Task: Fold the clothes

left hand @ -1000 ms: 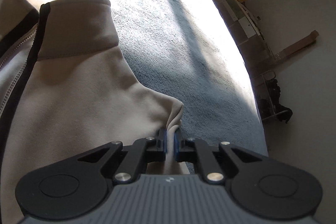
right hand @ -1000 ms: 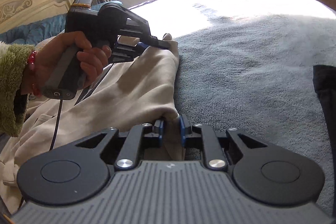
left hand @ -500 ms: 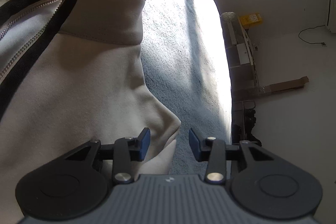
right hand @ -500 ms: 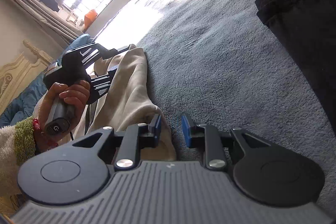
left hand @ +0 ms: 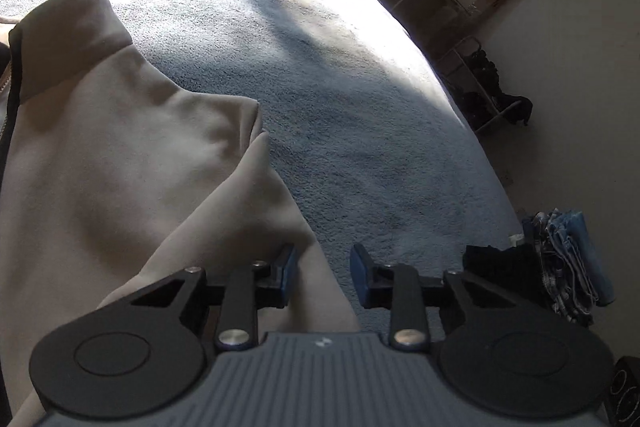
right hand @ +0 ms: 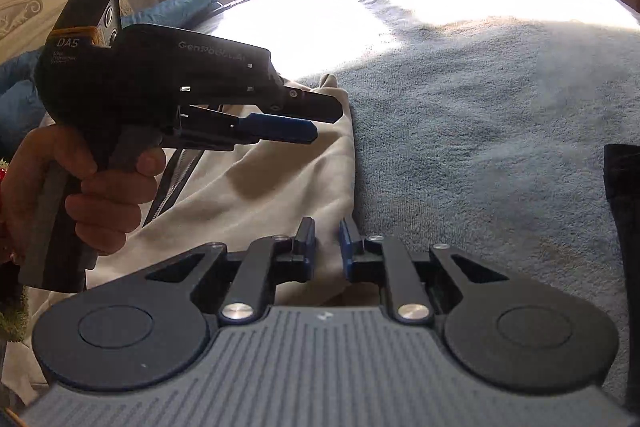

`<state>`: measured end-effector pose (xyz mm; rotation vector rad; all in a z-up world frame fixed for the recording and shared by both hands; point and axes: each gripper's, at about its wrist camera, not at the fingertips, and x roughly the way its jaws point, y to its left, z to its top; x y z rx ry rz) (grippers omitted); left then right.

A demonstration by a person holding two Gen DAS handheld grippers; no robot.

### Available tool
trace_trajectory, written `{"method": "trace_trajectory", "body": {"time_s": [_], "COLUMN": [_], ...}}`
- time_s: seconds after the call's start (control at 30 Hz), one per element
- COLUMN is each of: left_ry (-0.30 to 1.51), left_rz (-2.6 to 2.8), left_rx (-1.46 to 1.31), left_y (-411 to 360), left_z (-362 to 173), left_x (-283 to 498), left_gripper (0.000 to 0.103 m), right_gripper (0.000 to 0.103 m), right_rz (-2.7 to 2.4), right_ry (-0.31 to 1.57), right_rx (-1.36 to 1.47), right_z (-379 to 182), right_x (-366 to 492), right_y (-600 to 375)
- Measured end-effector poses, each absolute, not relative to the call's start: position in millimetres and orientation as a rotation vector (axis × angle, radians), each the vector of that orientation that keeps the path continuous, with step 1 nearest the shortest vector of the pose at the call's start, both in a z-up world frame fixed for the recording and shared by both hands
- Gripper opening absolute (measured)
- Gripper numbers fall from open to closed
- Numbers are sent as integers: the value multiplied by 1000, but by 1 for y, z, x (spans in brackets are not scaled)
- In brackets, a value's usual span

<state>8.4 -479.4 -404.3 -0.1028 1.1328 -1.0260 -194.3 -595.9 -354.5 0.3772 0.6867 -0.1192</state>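
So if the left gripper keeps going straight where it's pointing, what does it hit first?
Probably the grey bed cover; the left gripper, fingers open, hovers at the beige jacket edge. Depth is unclear.

Left gripper (right hand: 298, 119) body: "DAS", "GenRobot.AI".

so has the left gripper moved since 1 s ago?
Yes. The left gripper has let go of the beige jacket and pulled back, judged against the collar; its jaws now stand open above the fabric.

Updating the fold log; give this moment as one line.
left gripper: open | right gripper: open | jacket: flat on bed, unheld
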Motion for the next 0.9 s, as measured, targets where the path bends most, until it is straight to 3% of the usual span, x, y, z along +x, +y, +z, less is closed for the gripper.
{"method": "trace_trajectory", "body": {"time_s": [0.03, 0.07, 0.4, 0.47, 0.53, 0.73, 0.9], "left_ry": [1145, 1158, 1245, 1244, 1226, 1228, 1306], "left_rz": [-1005, -985, -962, -955, -947, -860, -730], "left_rx": [-137, -171, -329, -320, -290, -201, -94], "left_y": [-478, -476, -460, -454, -439, -337, -244], "left_z": [-412, -421, -427, -412, -388, -298, -284], "left_x": [15, 22, 43, 43, 41, 37, 13], "left_gripper": [4, 3, 3, 14, 40, 45, 47], "right_gripper": [9, 8, 3, 4, 5, 9, 9], "right_rz": [-127, -135, -116, -127, -133, -131, -86], "right_ry": [702, 718, 791, 836, 839, 798, 755], "right_rx": [375, 372, 370, 364, 378, 354, 335], "right_z": [-360, -366, -378, -374, -365, -327, -313], "right_x": [-196, -197, -218, -223, -230, -237, -216], "right_y": [-594, -593, -585, -584, -586, -579, -550]}}
